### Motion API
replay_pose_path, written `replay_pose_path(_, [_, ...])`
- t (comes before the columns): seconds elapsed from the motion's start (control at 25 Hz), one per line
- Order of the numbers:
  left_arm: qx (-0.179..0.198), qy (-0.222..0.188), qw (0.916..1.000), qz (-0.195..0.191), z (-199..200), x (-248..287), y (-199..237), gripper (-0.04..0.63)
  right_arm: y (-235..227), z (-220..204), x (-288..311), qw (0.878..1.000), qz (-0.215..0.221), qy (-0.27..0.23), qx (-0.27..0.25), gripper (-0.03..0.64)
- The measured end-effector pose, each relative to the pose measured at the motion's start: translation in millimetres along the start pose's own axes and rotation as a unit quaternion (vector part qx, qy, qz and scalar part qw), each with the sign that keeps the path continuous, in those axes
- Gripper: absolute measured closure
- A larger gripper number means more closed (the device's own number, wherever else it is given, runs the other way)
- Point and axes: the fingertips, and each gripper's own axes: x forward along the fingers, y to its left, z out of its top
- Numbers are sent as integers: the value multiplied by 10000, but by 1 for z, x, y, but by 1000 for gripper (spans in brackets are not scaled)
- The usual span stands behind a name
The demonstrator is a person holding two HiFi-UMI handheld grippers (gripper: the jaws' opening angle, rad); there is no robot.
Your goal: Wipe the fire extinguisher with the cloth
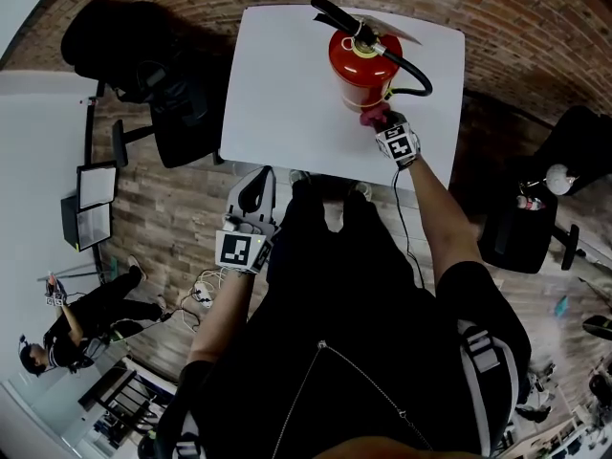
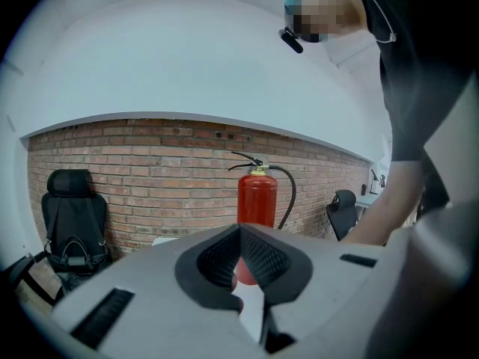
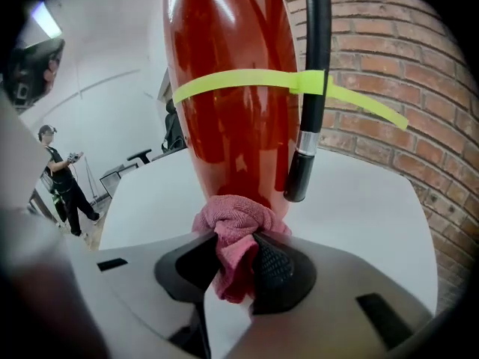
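Pinched tight between the black ribbed fingers point(image 3: 273, 264) of the right gripper point(image 3: 238, 249), a bunched pink cloth point(image 3: 233, 234) presses against the lower body of a red fire extinguisher point(image 3: 228, 88). The cylinder stands upright near the far edge of a white table point(image 1: 287, 94), its long axis vertical. Its black valve and lever handle are on top, and in the head view the lever points up and to the left. A black hose point(image 3: 314, 58) runs down the right side of the cylinder and ends in a black nozzle point(image 3: 296, 176) hanging just above the tabletop. A yellow-green band point(image 3: 239, 82) wraps across the red body and the hose, its loose end trailing right; no lettering on it can be made out. The left gripper point(image 2: 239, 239) has its jaws brought together on nothing. It is held back off the table's near edge at the person's side, well apart from the extinguisher, and points toward it. Each gripper carries a cube with black-and-white square markers point(image 1: 398, 143). A red brick wall point(image 2: 150, 163) rises behind the table, and a black office chair point(image 2: 71, 219) stands to the left. A person in dark clothes point(image 3: 63, 182) stands far off in the room.
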Motion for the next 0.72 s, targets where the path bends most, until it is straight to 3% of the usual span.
replay_pose_path(0.4, [58, -205, 9991, -376, 16, 9, 2, 577, 3, 4, -8, 9986, -437, 146, 250, 503])
replay_pose_path(0.72, [16, -218, 9977, -636, 20, 11, 28, 577, 19, 36, -83, 9918, -976, -505, 652, 503])
